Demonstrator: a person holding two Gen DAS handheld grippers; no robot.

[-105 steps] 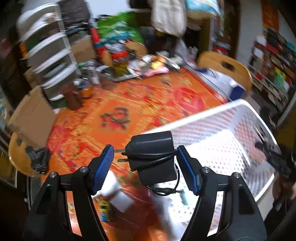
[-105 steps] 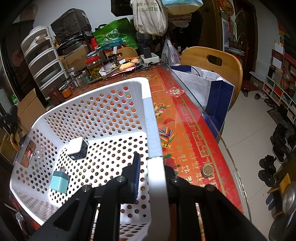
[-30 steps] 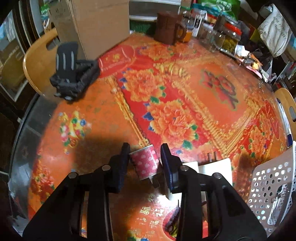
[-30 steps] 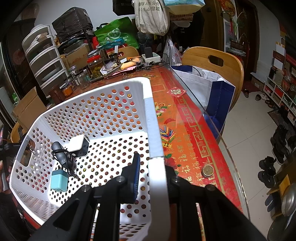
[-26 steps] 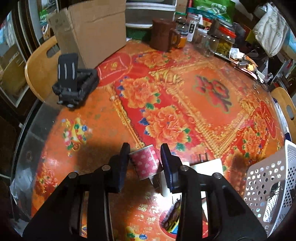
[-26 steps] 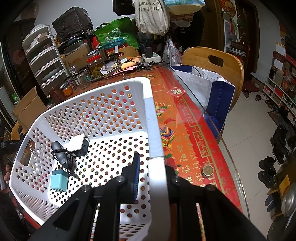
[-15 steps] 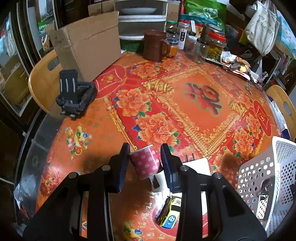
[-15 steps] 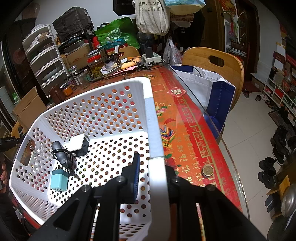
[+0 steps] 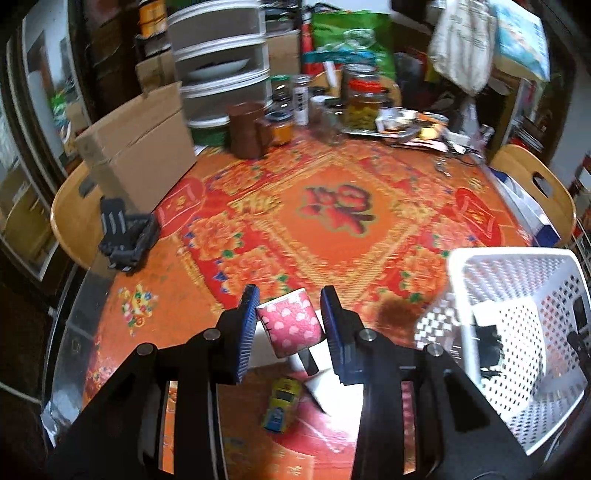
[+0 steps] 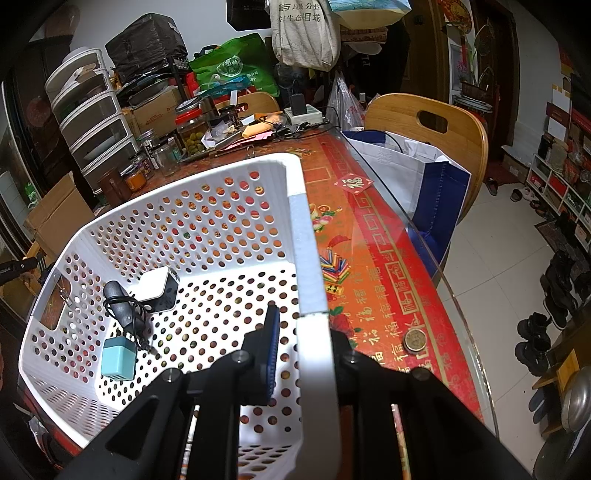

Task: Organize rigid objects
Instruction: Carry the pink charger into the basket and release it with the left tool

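red-orange floral tablecloth under glass covers table. cardboard box far left, brown mug just right of it, jars and clutter along far edge. white drawer unit behind mug. black phone stand at left table edge. wooden chair right of table, white-and-blue bag on its seat. coin near right table edge. green bag and canvas tote at far back. shoes on tiled floor, far right.

Left claw angled downward, clamped on something; right claw likewise.
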